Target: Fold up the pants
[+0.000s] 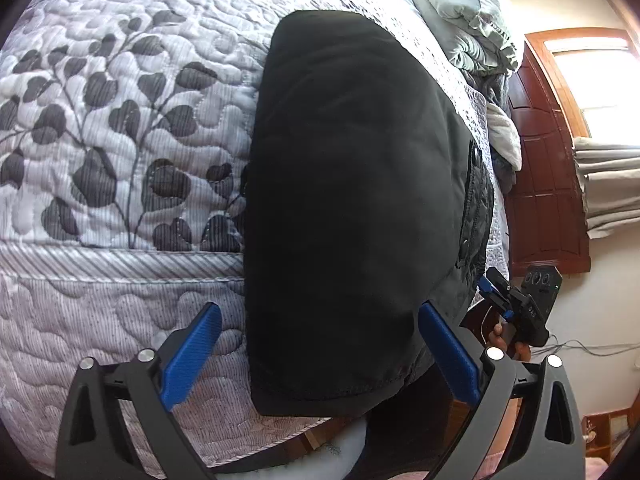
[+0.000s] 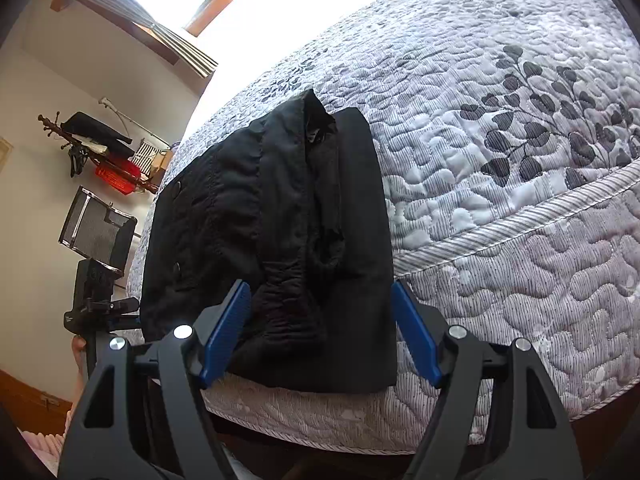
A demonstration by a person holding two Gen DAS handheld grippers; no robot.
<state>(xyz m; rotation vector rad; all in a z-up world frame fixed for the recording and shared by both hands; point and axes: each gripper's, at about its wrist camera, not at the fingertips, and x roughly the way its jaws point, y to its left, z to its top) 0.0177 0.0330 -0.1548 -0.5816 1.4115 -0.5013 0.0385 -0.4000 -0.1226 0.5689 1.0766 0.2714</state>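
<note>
**Claws open, pants folded at bed edge**

Left claw (image 1: 320, 356) and right claw (image 2: 320, 332) both gape wide, gripping nothing. Black pants (image 2: 280, 240) lie folded in a compact stack just ahead of both claws, on the quilted bed (image 2: 500, 220) near its edge. Judged soft, light, limp; best pinched at a layered edge. Right view shows waistband gathers and snaps; left view shows smooth top and the other claw (image 1: 516, 308).

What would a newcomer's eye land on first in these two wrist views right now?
The black pants, folded into a compact stack, lie at the near edge of the grey leaf-print quilt. Both sets of blue-padded tongs, left and right, stand open just short of the stack, gripping nothing. Bright window light washes out the bed's far end.
</note>
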